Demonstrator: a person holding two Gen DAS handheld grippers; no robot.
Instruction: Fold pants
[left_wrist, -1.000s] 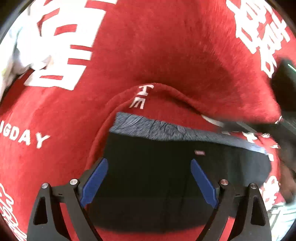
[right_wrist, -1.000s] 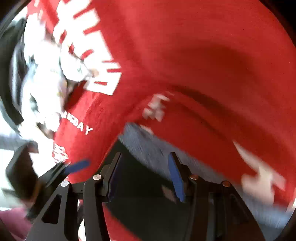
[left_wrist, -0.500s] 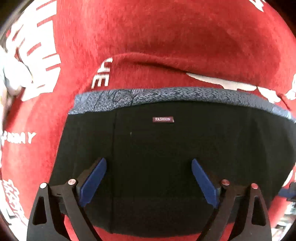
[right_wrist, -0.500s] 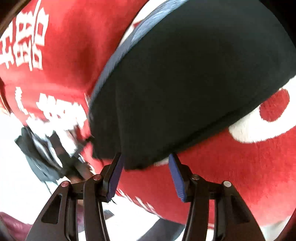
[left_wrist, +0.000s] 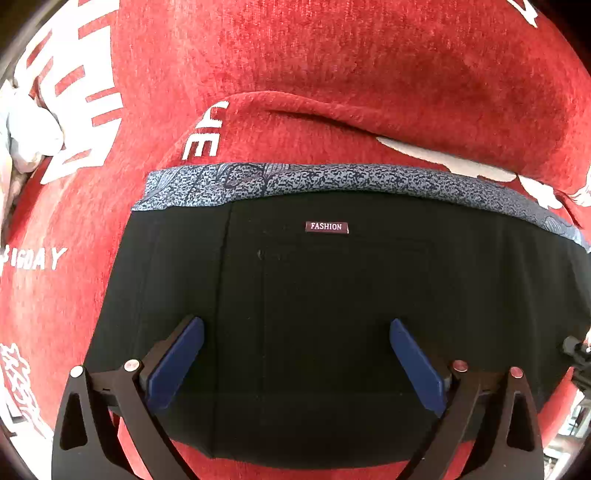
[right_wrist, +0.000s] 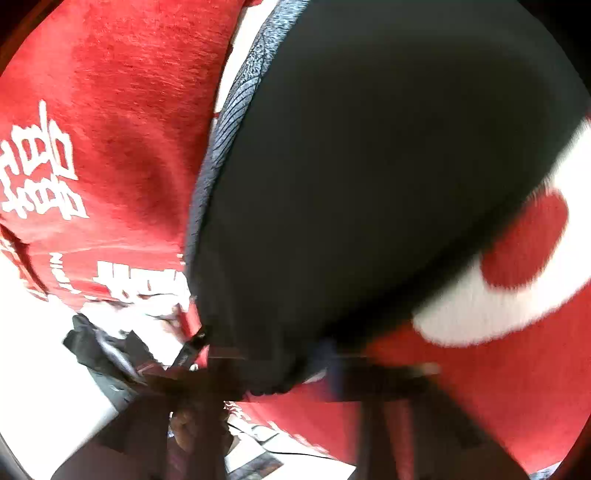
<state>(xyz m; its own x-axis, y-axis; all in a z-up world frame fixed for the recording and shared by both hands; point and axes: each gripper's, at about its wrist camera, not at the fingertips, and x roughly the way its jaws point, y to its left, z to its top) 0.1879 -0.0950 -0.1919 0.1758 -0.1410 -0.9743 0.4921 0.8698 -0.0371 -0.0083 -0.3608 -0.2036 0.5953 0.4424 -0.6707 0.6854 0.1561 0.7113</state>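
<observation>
Red blanket (left_wrist: 332, 66) w/ white lettering fills both views, edges cut off by the lens. Black pants (left_wrist: 332, 314) lie flat on it, patterned grey waistband (left_wrist: 332, 177) at far side, small FASHION tag (left_wrist: 326, 226) below it. Left gripper (left_wrist: 295, 365) over the pants, jaws just widened, spread wide, nothing pinched. Right gripper (right_wrist: 314, 369) badly blurred at pants' near edge; jaws just snapped closed, apparently on the pants' hem, hard to confirm.

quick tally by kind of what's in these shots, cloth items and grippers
black pants: 1
red blanket with white print: 1
white cloth at the left edge: 1
grippers: 2, left gripper and right gripper
total: 5
</observation>
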